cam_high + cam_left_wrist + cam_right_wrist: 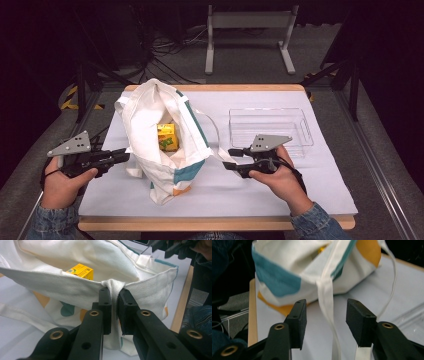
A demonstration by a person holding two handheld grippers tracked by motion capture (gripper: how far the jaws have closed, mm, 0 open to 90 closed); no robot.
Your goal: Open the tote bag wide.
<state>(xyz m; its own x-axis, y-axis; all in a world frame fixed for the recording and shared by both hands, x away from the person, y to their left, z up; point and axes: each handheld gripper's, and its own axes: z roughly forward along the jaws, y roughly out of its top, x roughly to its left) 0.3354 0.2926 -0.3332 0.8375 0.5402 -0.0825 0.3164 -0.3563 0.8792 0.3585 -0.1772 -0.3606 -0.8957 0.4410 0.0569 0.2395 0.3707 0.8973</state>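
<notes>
White table [300, 185]: left gripper [115, 293] pinching tote bag [160, 145] rim.

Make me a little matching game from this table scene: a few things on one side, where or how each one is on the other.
Things:
1. yellow carton
2. clear tray
3. left gripper
4. right gripper

States:
A. open, strap hanging between its jaws
B. inside the cloth bag
C. empty, right of the bag
D. shut on the bag's rim

Pairs: 1-B, 2-C, 3-D, 4-A

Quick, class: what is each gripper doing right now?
Left gripper: closed on the bag's rim.
Right gripper: open, with the bag's strap between its jaws, not clamped.
</notes>
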